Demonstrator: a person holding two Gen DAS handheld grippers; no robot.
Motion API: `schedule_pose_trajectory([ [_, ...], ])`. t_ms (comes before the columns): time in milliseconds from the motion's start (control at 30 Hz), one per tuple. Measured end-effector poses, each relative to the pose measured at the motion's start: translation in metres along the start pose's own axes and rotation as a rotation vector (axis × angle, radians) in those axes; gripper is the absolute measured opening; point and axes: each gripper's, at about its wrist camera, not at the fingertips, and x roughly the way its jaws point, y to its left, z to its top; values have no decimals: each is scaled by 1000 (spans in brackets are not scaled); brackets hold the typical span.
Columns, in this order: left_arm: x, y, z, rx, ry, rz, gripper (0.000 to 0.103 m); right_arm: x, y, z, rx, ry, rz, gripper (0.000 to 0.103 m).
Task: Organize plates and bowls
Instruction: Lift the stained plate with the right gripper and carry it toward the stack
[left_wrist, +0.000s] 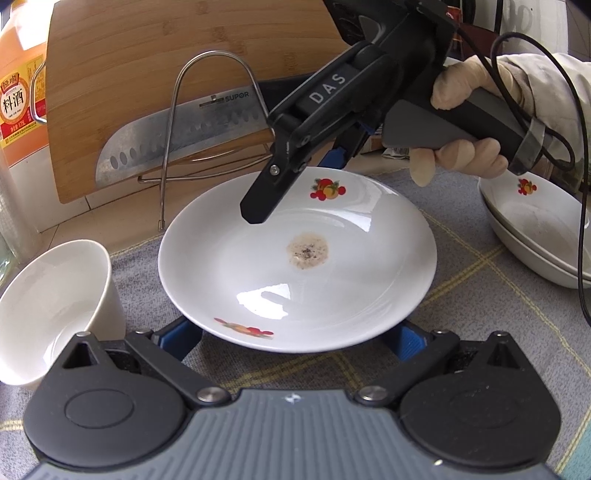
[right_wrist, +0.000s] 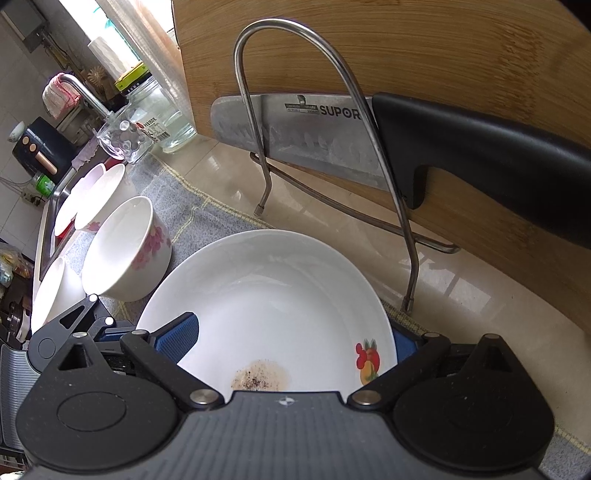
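My left gripper (left_wrist: 295, 336) sits spread wide, its blue pads to either side of the near rim of the white plate (left_wrist: 258, 280) and mostly hidden under it, so whether they touch it I cannot tell; nothing is clamped between them. My right gripper (right_wrist: 295, 343) is likewise wide open, its blue pads straddling the same plate (right_wrist: 266, 295) from the far side, one pad lying over the rim; in the left view its black finger (left_wrist: 258, 199) points down over the plate's inside, held by my gloved hand (left_wrist: 461, 147). The plate rests on a grey checked cloth (left_wrist: 461, 258), carries fruit prints on its rim and a brown speckled stain (left_wrist: 307, 250) at its centre; a white bowl (left_wrist: 51, 295) lies tipped just to its left, more flowered bowls (right_wrist: 125, 251) stand beyond, and stacked plates (left_wrist: 535, 236) sit to the right; behind stand a wire rack (right_wrist: 332, 147), a knife (right_wrist: 406, 147) and a wooden cutting board (right_wrist: 443, 55).
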Motion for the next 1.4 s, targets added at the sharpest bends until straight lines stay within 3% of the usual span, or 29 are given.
schedule_pose_trajectory([
  [800,-9,1,4,31,39,-9,102,-4,13,-12,-10,26,-7,103],
  [1400,-45,-12,1,39,41,-13,102,-36,44,-35,-9,-11,0,103],
])
